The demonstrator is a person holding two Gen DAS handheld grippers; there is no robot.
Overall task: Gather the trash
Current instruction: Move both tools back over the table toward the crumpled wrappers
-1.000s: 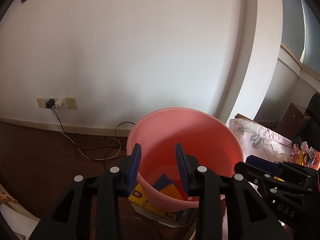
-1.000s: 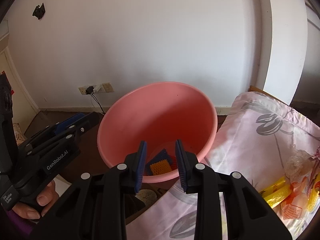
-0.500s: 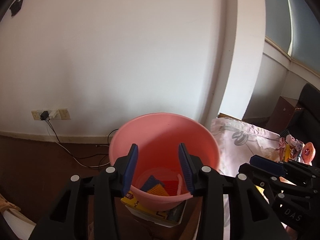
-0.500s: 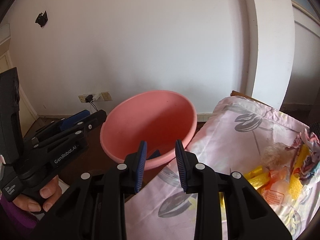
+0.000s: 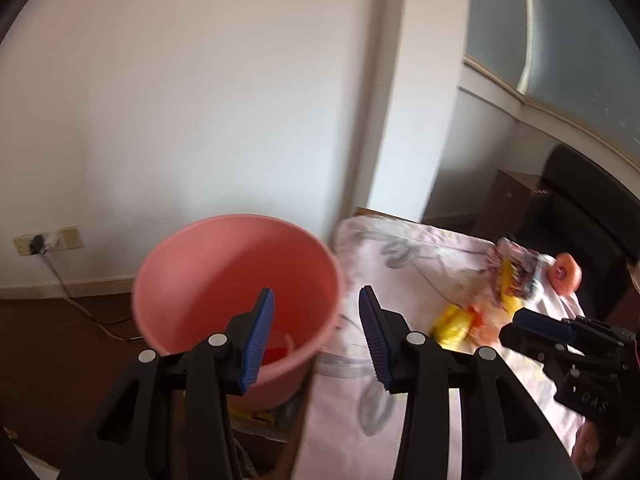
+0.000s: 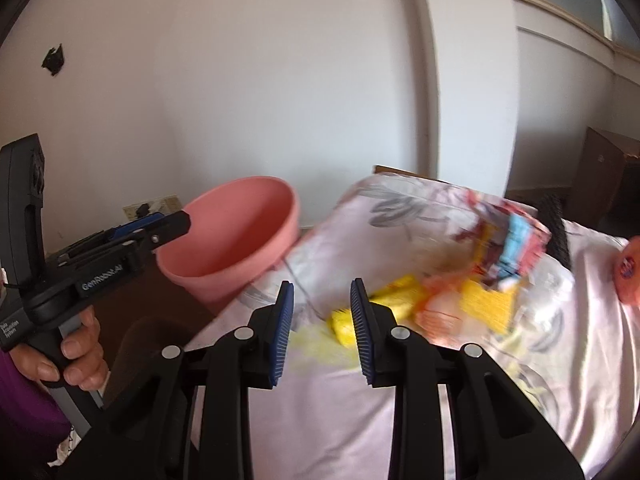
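1. Left gripper (image 5: 316, 312) has its blue pads spread wide with nothing between them; the jaws have just been opening. It hangs over the near rim of the pink bucket (image 5: 240, 276), where bucket meets cloth.
2. Right gripper (image 6: 322, 300) sits part open, also empty, above the pale floral cloth (image 6: 340, 412) on the table.
3. The trash is a blurry heap toward the far right side of that cloth: yellow wrappers (image 6: 384, 304), an orange packet (image 6: 440, 312) and a red-and-blue bag (image 6: 512, 248). The yellow ones lie just past the right gripper's pads, not touching.
4. Bucket stands off the cloth's left edge, with something red at the bottom.
5. An orange round thing (image 6: 628, 276) lies at the cloth's far right edge.
6. A hand (image 6: 76, 344) grips the left gripper's handle.
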